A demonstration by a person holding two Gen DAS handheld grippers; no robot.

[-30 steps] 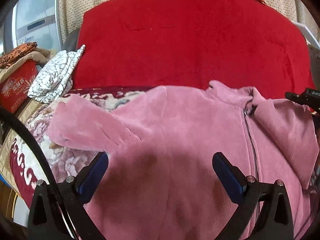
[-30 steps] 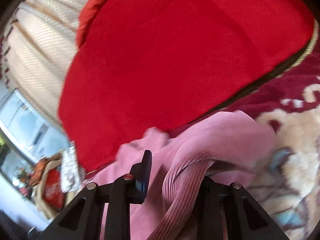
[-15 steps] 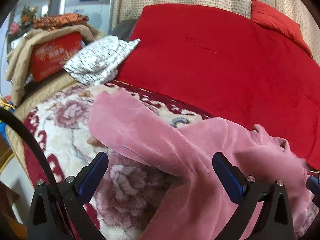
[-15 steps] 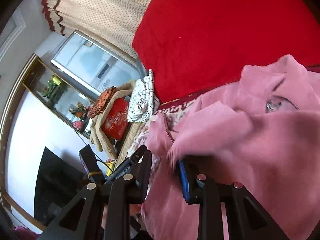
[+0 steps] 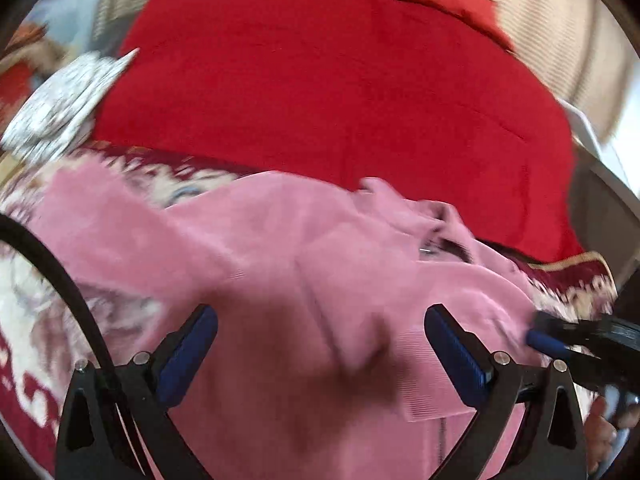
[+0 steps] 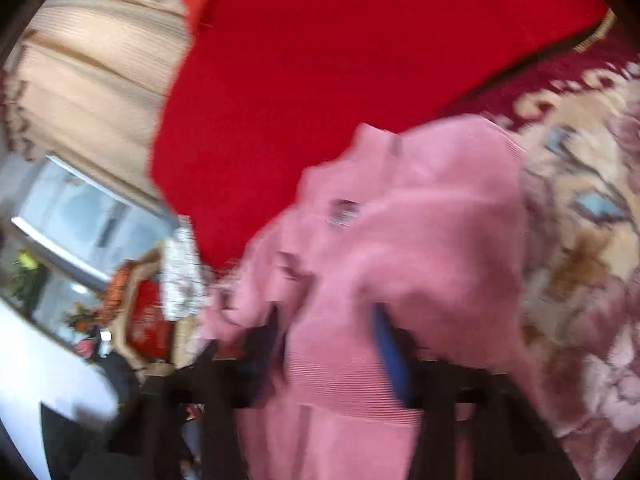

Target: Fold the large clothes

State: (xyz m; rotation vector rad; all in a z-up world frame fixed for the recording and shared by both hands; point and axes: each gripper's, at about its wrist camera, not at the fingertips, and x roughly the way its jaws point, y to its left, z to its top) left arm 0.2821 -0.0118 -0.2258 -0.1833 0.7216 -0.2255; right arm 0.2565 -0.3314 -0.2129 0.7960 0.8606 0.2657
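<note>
Step in hand, by my read: right sleeve fold on the pink zip jacket (image 5: pixel 304 280), which lay on the floral blanket (image 6: pixel 580 248) in front of the red quilt (image 5: pixel 320 92). Right hand-held gripper (image 6: pixel 332 352) had been opening w/ ribbed cuff between its blurred jaws; grip unclear. Left hand-held gripper (image 5: pixel 320 344) was spread wide, empty, over the jacket. Next prob.: drop cuff, fold left sleeve.

Both wrist views look closely down across the pink garment (image 5: pixel 304 280).
</note>
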